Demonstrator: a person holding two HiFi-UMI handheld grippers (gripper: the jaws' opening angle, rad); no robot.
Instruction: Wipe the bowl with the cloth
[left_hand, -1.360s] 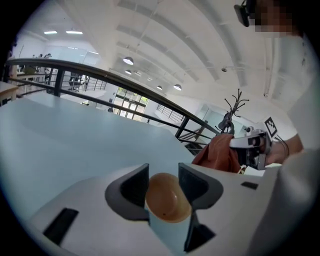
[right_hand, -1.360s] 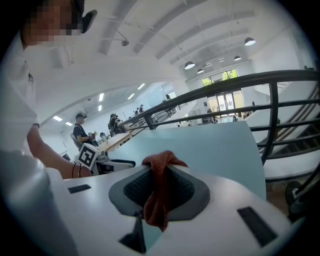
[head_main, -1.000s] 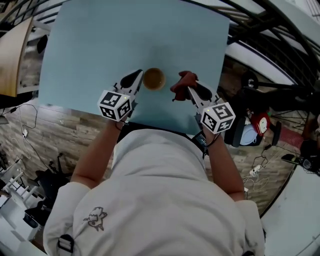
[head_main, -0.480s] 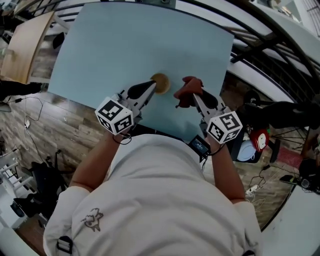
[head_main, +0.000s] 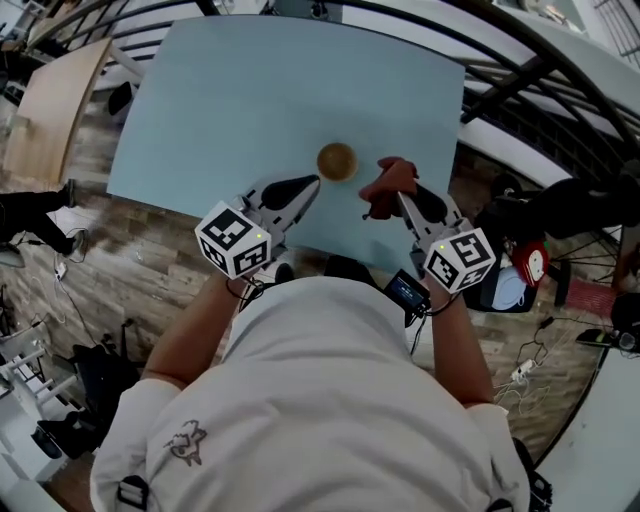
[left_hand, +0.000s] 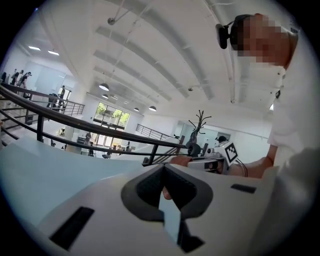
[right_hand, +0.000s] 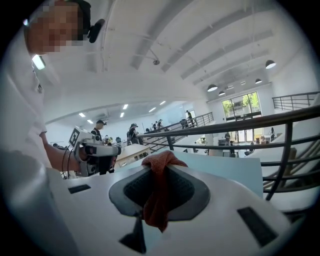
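Observation:
A small tan bowl (head_main: 337, 161) stands on the light blue table (head_main: 250, 90), near its front edge. My left gripper (head_main: 312, 182) hovers just left of and nearer than the bowl, apart from it, its jaws shut with nothing between them; in the left gripper view the left gripper (left_hand: 164, 172) shows the same closed jaws and no bowl. My right gripper (head_main: 397, 194) is to the right of the bowl, shut on a rust-red cloth (head_main: 388, 178). The cloth (right_hand: 156, 202) hangs bunched over the closed jaws of the right gripper (right_hand: 159, 175).
Black railings (head_main: 520, 80) run along the table's far and right sides. A wooden tabletop (head_main: 50, 110) lies at the far left. Bags and a red-white object (head_main: 528, 265) sit on the floor at the right. A small device (head_main: 408, 292) is strapped at my right wrist.
Both grippers have lifted and drawn back toward me. The left gripper, which was against the bowl's left side, is now clear of it. The cloth stays in the right gripper.

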